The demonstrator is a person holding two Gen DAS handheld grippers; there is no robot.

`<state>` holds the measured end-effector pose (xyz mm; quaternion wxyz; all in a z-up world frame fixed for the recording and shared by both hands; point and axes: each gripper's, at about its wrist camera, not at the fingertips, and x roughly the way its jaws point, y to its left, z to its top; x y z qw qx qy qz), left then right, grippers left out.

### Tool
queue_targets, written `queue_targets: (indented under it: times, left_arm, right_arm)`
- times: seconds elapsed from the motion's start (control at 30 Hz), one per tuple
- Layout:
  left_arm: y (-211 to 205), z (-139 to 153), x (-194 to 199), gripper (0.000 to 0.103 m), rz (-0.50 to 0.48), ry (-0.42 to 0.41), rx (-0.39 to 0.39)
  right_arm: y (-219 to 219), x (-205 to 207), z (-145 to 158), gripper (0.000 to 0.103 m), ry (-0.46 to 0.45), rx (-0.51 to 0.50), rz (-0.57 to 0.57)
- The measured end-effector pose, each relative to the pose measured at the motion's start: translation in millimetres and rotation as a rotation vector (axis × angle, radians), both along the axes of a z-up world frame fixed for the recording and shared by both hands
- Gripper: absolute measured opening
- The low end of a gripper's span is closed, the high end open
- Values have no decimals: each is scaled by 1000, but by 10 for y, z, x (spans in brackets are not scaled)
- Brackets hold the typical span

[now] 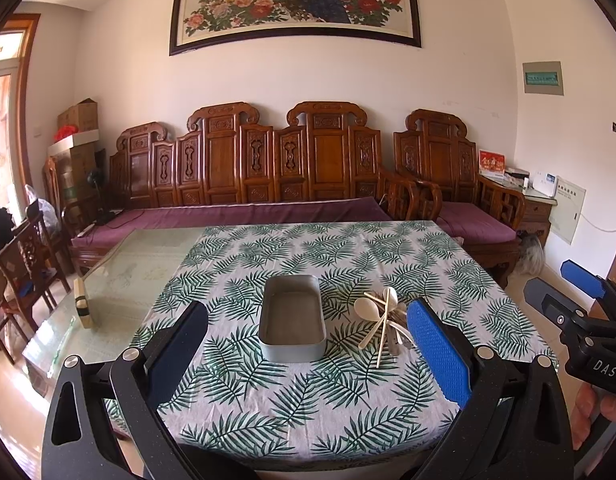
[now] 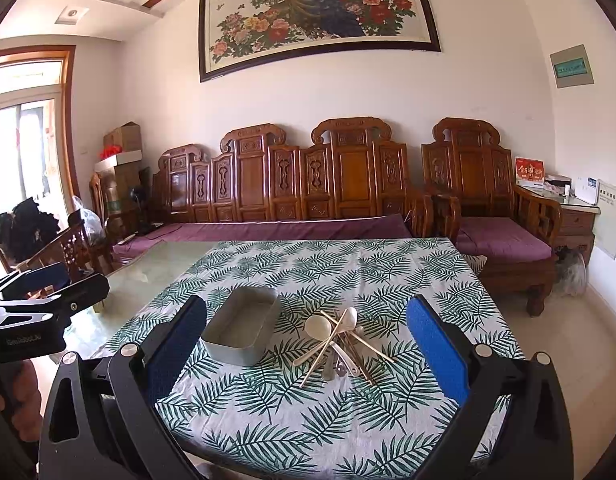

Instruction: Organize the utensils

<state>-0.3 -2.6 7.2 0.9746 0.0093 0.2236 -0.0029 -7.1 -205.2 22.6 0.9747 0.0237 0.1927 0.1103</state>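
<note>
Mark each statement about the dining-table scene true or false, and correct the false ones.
1. The metal tray is empty. True.
2. The utensils lie in a crossed pile on the leaf-print tablecloth. True.
3. The pile sits left of the tray. False: it is to the tray's right.
4. The right claw grips a spoon. False: it is open and holds nothing.
5. The left claw is open. True.
6. The cloth covers the whole table. False: bare glass shows on the left.
</note>
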Motion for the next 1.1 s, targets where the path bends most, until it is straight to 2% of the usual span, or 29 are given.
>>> queue_targets:
  times: [1.1]
  left_arm:
    - [-82, 123, -81, 97, -14, -14, 1]
  right_arm:
    - [-26, -17, 25, 100, -3, 4, 0]
